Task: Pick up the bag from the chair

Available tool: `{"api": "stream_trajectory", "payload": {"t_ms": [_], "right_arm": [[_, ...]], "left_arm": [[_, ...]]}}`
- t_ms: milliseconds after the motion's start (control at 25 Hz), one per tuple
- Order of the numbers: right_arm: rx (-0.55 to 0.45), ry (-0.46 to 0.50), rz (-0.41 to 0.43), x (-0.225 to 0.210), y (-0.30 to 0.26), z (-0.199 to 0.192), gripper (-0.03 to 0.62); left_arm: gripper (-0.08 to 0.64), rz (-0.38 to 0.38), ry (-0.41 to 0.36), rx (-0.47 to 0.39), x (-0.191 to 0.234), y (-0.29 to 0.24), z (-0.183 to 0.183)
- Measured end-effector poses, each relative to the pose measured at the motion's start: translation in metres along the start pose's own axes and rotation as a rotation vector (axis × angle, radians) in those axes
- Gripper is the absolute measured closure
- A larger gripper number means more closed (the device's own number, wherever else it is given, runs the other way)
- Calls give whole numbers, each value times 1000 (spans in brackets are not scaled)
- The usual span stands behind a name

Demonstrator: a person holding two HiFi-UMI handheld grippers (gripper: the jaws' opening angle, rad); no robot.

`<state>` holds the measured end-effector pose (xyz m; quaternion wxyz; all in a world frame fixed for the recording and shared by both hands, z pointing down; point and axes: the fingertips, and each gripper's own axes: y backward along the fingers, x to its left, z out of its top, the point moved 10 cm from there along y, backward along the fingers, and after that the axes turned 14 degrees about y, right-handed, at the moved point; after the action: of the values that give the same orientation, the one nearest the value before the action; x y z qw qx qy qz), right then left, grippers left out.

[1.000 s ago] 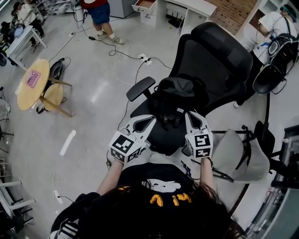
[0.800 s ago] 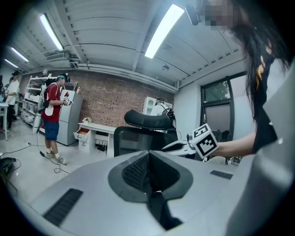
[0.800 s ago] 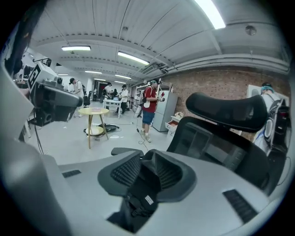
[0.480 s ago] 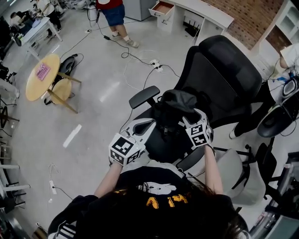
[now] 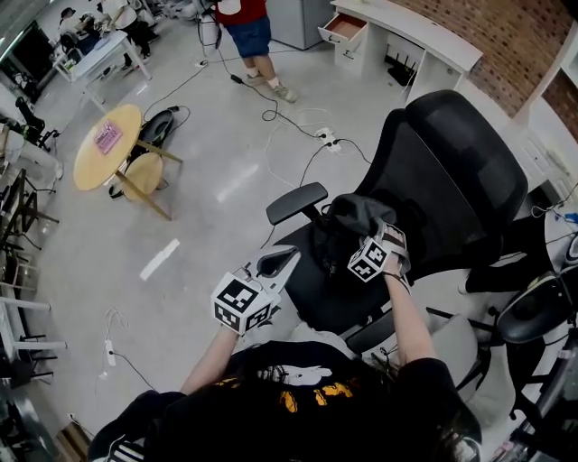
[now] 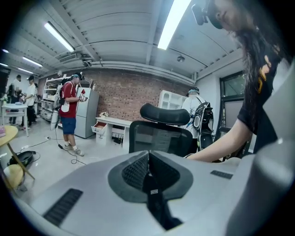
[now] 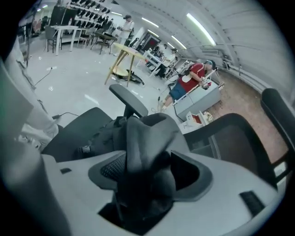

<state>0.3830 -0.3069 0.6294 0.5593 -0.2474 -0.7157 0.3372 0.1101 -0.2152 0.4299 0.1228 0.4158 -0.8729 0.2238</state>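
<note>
A black bag [image 5: 354,217] sits on the seat of a black office chair [image 5: 452,171]. My right gripper [image 5: 386,236] reaches over the seat and is shut on the bag's top. In the right gripper view, dark bag fabric [image 7: 146,138] bunches up between the jaws of the right gripper [image 7: 148,171], and the rest of the bag [image 7: 99,138] lies on the seat [image 7: 73,126]. My left gripper [image 5: 285,256] hangs at the seat's front left edge, away from the bag. In its own view the left gripper [image 6: 148,156] is shut with nothing in it, facing the chair back [image 6: 159,138].
The chair's left armrest [image 5: 296,200] juts out beside the bag. Cables [image 5: 307,135] trail over the floor behind the chair. A round wooden table [image 5: 108,146] with a stool [image 5: 144,176] stands at the left. A person in red [image 5: 246,27] stands at the back. Another chair [image 5: 528,316] is at the right.
My right gripper went forward from the seat's front edge onto the bag and shut on its top, and that fabric now stands up. The left gripper stayed low at the front left.
</note>
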Motion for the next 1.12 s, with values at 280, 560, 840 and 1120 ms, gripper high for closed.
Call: {"api": "stream_trajectory", "payload": {"t_ms": [280, 560, 840, 1120], "right_arm": [[57, -46, -40, 0, -23, -4, 362], [37, -229, -38, 11, 3, 4, 500], [-79, -549, -7, 25, 63, 20, 541], [-119, -659, -4, 28, 103, 25, 548]], "left_arm": [[551, 45, 3, 1, 1, 10, -5], [551, 34, 3, -12, -1, 17, -6], [551, 19, -2, -20, -1, 25, -12], [551, 4, -6, -23, -4, 36, -19]]}}
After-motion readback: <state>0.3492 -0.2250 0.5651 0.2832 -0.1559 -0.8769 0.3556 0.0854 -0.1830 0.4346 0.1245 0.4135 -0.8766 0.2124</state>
